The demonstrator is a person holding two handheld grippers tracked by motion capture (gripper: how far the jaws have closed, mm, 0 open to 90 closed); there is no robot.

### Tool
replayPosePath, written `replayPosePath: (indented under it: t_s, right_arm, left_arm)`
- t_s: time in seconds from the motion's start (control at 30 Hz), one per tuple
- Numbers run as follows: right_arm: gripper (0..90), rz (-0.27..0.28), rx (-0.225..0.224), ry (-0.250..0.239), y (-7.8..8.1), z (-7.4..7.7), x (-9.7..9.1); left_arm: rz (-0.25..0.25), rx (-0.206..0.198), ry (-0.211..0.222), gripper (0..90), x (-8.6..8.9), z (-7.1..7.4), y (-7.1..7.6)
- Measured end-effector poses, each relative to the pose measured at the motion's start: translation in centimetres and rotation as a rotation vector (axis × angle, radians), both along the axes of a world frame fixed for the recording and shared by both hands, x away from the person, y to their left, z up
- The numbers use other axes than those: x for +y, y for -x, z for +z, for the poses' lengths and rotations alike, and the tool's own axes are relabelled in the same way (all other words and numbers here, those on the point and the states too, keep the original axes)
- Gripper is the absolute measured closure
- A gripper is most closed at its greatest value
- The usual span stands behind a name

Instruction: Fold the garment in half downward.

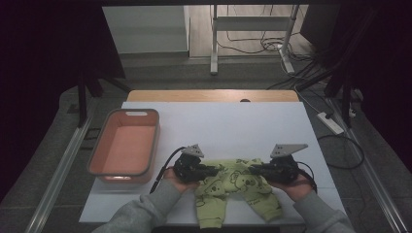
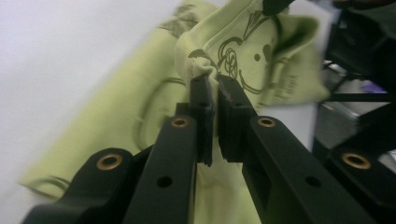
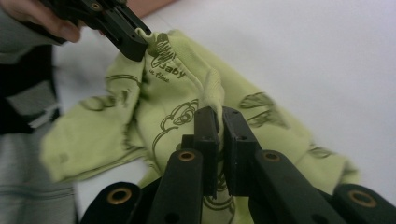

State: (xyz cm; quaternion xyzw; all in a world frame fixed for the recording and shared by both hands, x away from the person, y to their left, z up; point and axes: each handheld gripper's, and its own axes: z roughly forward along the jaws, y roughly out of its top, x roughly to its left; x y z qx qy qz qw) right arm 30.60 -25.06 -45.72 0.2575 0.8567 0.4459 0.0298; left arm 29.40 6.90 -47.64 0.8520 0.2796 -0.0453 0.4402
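Green trousers [image 1: 232, 187] on table right of pink tub [image 1: 125, 145] | left gripper [image 2: 212, 88] and right gripper [image 3: 218, 116] fingers pinch waistband | cloth likely light, limp; waistband hem the surest hold

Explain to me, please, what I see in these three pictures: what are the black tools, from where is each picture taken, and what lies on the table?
A person sits at a white table and holds one hand-held gripper in each hand; no robot arm is here. The high view looks down from above the person. There the left gripper is at the left and the right gripper at the right. The other two pictures come from small cameras riding on each gripper, looking along its two black fingers. On the table lie a light green baby garment printed with cartoon bears, and, to the left, a pink tub with nothing in it. Each gripper has pinched a fold of the garment's edge between its fingers.
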Motion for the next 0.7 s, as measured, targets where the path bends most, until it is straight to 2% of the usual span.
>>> replayPosePath:
  t_s: [0.1, 0.17, 0.23, 0.27, 0.33, 0.37, 0.47, 0.53, 0.6, 0.67, 0.7]
  right_arm:
    - [85.1, 0.020, 0.014, -0.013, 1.5, -0.1, -0.5]
    - [85.1, 0.046, 0.018, -0.016, 2.4, -0.3, -0.7]
    - [85.1, 0.068, 0.022, -0.015, 3.3, -0.7, -0.9]
    - [85.0, 0.078, 0.027, -0.015, 3.7, -0.8, -0.9]
    - [84.9, 0.096, 0.031, -0.011, 4.2, -1.1, -0.9]
    - [84.7, 0.105, 0.035, -0.008, 4.4, -1.1, -1.0]
    - [82.2, 0.135, 0.038, -0.003, 4.9, -1.2, -1.0]
    - [74.8, 0.153, 0.030, -0.009, 5.1, -0.9, -1.1]
    - [63.8, 0.112, 0.004, -0.048, 4.8, -0.4, -1.4]
    - [60.1, 0.051, -0.016, -0.101, 4.0, 0.4, -2.0]
    - [60.3, 0.026, -0.026, -0.102, 3.3, 0.7, -2.2]
  left_arm:
    - [-0.034, 0.002, 0.015, 84.2, 0.2, 0.1, 1.4]
    - [-0.041, -0.013, 0.017, 79.7, 0.4, 0.1, 2.1]
    - [-0.018, -0.028, 0.034, 66.1, 0.8, 0.3, 2.3]
    - [-0.002, -0.031, 0.055, 61.7, 1.2, 0.5, 2.2]
    - [0.050, -0.041, 0.090, 58.7, 1.9, 0.7, 1.7]
    - [0.069, -0.037, 0.090, 58.2, 2.1, 0.7, 1.4]
    - [0.097, -0.049, 0.047, 58.4, 2.1, 0.4, 0.5]
    - [0.092, -0.041, 0.025, 58.7, 1.7, 0.0, 0.2]
    - [0.083, -0.048, 0.000, 58.7, 1.2, -0.2, 0.0]
    - [0.083, -0.050, -0.015, 58.7, 0.9, -0.4, -0.1]
    - [0.087, -0.054, -0.025, 58.6, 0.8, -0.4, -0.3]
